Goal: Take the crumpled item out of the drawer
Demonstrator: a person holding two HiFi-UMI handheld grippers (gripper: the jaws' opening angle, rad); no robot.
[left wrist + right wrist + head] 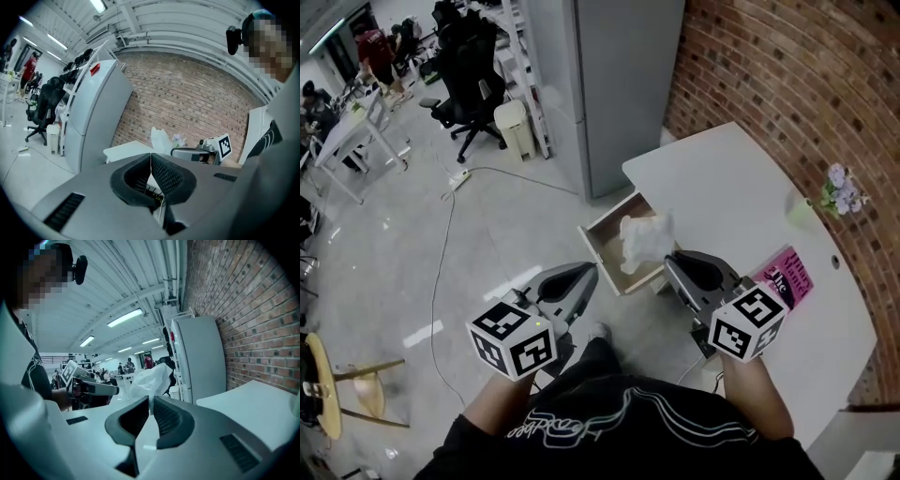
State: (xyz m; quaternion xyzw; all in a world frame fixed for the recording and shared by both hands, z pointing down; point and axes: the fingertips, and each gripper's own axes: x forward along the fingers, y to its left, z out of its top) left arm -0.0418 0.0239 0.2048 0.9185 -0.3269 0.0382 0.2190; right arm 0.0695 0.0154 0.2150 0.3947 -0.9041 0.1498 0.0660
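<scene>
The crumpled white item (645,236) hangs just over the open wooden drawer (602,251), which sticks out from under the white table (722,178). My right gripper (676,259) is shut on its lower edge. In the right gripper view the item (151,377) rises from the pinched jaws of the right gripper (150,401). My left gripper (592,273) hovers left of the drawer's front, shut and empty. In its own view the left gripper (151,159) has its pads together, with the item (159,139) beyond.
A pink booklet (787,277) and a small flower pot (842,191) are on the table by the brick wall (806,84). A tall grey cabinet (619,84) stands behind the drawer. Office chairs (469,84), a floor cable (441,272) and a stool (328,384) are to the left.
</scene>
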